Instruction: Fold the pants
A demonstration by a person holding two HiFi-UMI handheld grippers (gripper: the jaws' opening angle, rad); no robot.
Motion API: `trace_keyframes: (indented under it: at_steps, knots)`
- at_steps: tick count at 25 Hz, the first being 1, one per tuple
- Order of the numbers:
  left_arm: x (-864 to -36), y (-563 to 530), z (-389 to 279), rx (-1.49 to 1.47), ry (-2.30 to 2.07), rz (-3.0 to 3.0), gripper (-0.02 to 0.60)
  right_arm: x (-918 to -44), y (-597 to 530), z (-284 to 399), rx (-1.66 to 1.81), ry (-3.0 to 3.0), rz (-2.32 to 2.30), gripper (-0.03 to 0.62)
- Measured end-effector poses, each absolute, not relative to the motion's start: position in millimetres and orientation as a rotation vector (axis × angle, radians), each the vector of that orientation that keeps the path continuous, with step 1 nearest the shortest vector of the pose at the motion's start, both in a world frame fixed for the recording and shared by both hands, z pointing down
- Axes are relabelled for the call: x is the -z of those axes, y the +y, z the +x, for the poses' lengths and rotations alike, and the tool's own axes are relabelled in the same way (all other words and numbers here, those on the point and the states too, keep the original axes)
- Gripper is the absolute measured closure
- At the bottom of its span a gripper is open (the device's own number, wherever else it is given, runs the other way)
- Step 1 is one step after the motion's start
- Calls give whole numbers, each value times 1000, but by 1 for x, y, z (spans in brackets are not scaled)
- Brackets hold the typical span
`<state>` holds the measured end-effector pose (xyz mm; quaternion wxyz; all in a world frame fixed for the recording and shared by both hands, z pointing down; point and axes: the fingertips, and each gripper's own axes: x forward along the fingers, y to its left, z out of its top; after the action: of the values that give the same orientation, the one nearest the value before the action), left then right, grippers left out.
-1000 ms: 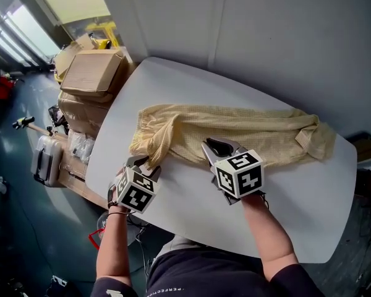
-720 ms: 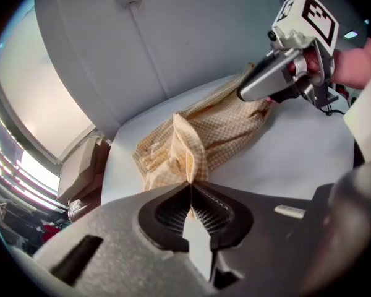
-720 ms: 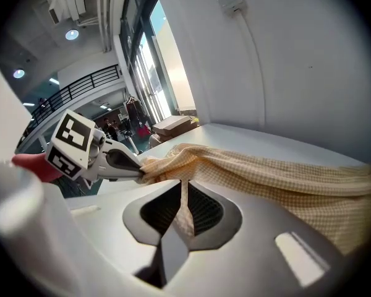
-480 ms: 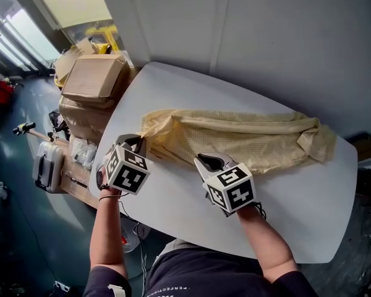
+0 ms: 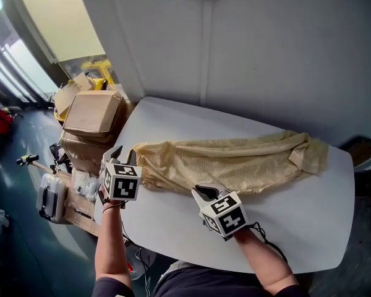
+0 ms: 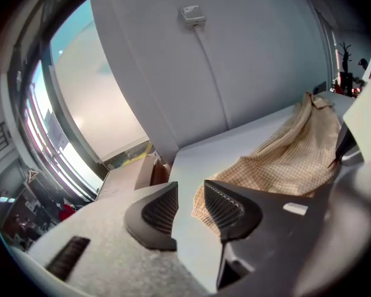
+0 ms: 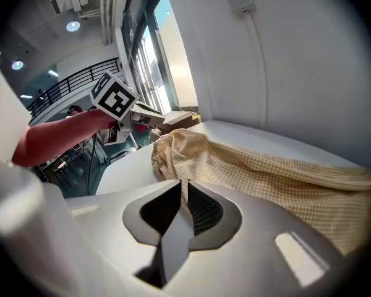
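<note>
This is looking like a lab or workshop: cardboard boxes (image 5: 93, 113) are piling up beside a white table (image 5: 309, 228), an equipment case (image 5: 51, 197) is sitting on the dark floor (image 5: 12, 246), and tall windows (image 7: 142, 67) are lining one side.

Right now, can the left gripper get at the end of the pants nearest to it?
Probably yes. On the left gripper the jaws have just been opening, with nothing between them, and the pants end right beside them on the table, with nothing in the way.
</note>
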<state>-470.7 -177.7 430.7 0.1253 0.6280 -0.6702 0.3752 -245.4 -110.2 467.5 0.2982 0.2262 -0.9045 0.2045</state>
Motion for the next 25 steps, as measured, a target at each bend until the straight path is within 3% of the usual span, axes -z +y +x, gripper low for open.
trace_keyframes:
  at_steps: [5, 13, 25]
  knots:
    - [-428, -140, -438, -1044, -1815, 1901, 469, -453, -92, -246, -513, -2459, 569, 562]
    - [-442, -67, -382, -1219, -1544, 2037, 492, -432, -56, -234, -530, -2556, 529, 559]
    - [-450, -96, -395, -1284, -1296, 2291, 468, -434, -65, -287, -559, -2556, 548, 553]
